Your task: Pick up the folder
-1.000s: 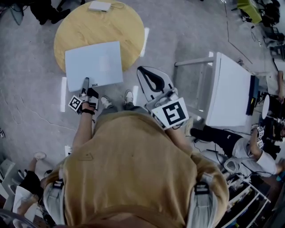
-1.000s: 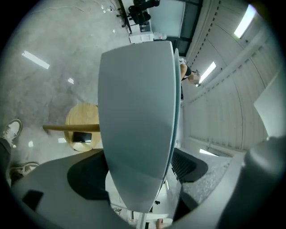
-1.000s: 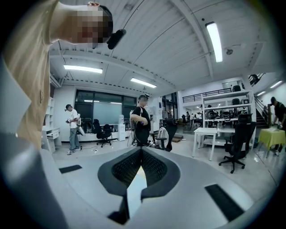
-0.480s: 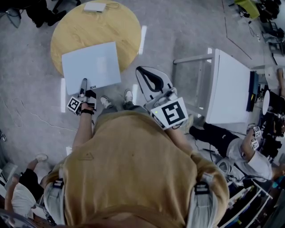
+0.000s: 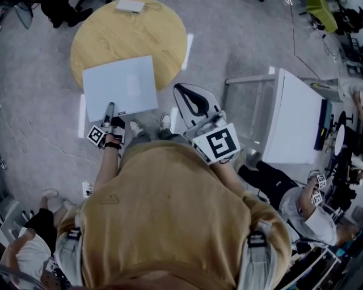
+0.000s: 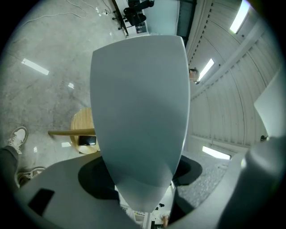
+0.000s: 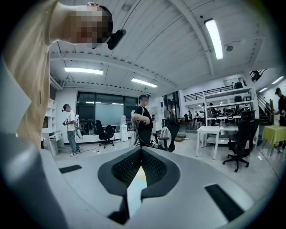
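A pale blue-grey folder lies flat on a round wooden table and overhangs its near edge. My left gripper reaches onto that near edge. In the left gripper view the folder fills the middle and runs down between the two jaws of the left gripper. The jaws are closing, with dark gaps still on both sides of the folder. My right gripper hangs apart over the floor to the right of the table. In its own view the right gripper is shut with nothing in it.
A white desk stands to the right. A small white device lies at the table's far edge. One person sits on the floor at the lower right and another at the lower left. Two people stand in the office in the right gripper view.
The left gripper has stayed at the folder's near edge and the folder has not shifted on the table. The seated people at the lower corners have shifted.
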`<action>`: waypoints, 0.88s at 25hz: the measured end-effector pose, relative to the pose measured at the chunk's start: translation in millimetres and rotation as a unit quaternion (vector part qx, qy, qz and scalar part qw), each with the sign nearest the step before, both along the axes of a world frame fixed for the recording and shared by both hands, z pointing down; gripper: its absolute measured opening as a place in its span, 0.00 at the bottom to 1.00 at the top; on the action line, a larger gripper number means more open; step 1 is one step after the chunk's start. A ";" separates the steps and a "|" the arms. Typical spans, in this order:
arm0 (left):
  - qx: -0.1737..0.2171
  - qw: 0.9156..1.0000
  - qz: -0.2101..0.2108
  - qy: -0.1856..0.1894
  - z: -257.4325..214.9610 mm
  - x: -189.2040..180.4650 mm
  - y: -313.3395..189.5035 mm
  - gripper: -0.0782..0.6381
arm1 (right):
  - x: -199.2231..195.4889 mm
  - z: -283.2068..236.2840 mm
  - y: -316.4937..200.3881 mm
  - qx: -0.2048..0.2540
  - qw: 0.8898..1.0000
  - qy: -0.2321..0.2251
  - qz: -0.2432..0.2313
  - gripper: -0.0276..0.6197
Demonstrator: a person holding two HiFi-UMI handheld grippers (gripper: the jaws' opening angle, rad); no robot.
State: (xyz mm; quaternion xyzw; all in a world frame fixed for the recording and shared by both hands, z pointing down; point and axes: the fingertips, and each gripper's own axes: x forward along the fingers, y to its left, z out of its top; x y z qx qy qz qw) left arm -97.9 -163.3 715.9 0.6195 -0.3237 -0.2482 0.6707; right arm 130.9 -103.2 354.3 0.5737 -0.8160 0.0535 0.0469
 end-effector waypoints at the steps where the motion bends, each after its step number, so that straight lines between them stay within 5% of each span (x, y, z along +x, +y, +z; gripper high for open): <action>1: 0.002 1.000 0.003 0.002 -2.7 -1.4 6.4 0.55 | -0.5 1.0 -0.1 0.000 1.000 -0.001 -0.003 0.04; 10: 0.041 0.998 -0.032 0.036 -56.6 -3.0 18.1 0.49 | -11.6 -0.8 -1.0 0.011 0.999 -0.013 -0.038 0.04; 15: 0.127 0.990 -0.048 0.025 -119.7 -11.3 -14.0 0.49 | -18.1 -4.2 -4.8 0.019 0.998 -0.014 -0.052 0.04; 22: 0.251 0.965 -0.069 0.023 -239.4 -16.7 -46.7 0.49 | -28.6 -12.8 -5.3 0.035 0.998 -0.018 -0.056 0.04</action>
